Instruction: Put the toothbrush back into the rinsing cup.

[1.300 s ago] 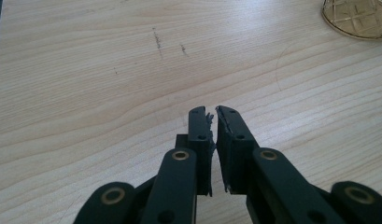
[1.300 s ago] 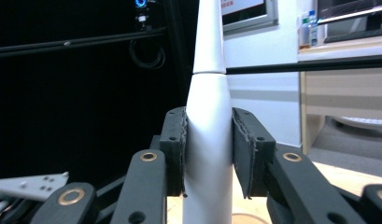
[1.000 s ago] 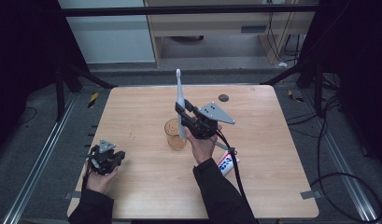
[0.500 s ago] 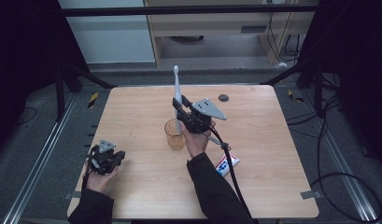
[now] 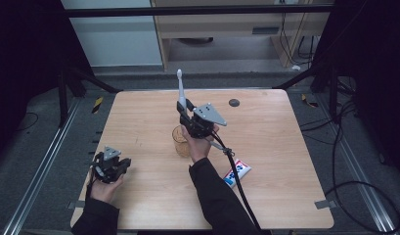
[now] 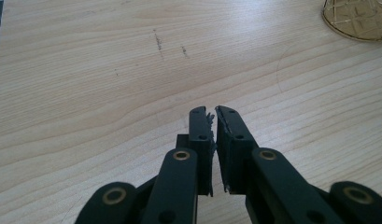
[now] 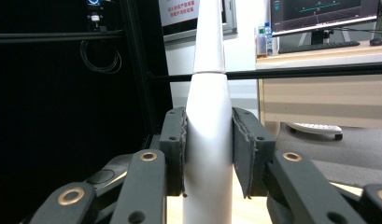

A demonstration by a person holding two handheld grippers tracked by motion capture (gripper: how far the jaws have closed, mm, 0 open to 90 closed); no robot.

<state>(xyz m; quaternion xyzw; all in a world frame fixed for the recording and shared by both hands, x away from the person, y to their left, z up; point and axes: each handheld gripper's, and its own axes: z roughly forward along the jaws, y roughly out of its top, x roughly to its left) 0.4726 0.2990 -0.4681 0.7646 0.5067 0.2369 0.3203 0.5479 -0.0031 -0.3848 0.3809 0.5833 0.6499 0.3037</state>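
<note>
High view: the table [image 5: 285, 161] carries everything, and my two grippers work over its near half. My right gripper [image 5: 184, 110] is raised above the table's middle, its grey plate [image 5: 210, 114] on top and its cable [image 5: 236, 181] trailing back along my forearm toward the near edge. Its jaws are clenched on the toothbrush [image 5: 180, 90], which stands almost upright, head up, directly over the far rim of the glass [image 5: 180, 139]. The glass stands on the table just beside my right hand [image 5: 197, 147]. My left gripper [image 5: 125, 163] rests low near the table's left near corner, well apart from the glass. A tube [image 5: 236, 172] lies flat to the right of my right forearm, and a small dark disc [image 5: 233, 103] sits near the far edge. Right gripper view: both pads [image 7: 173, 149] press the toothbrush handle [image 7: 208, 140] from either side. Left gripper view: the left gripper [image 6: 214, 114] has its jaws drawn together on nothing, a thin slit between them, above bare wood, with the glass's base [image 6: 357, 21] at the upper right.
</note>
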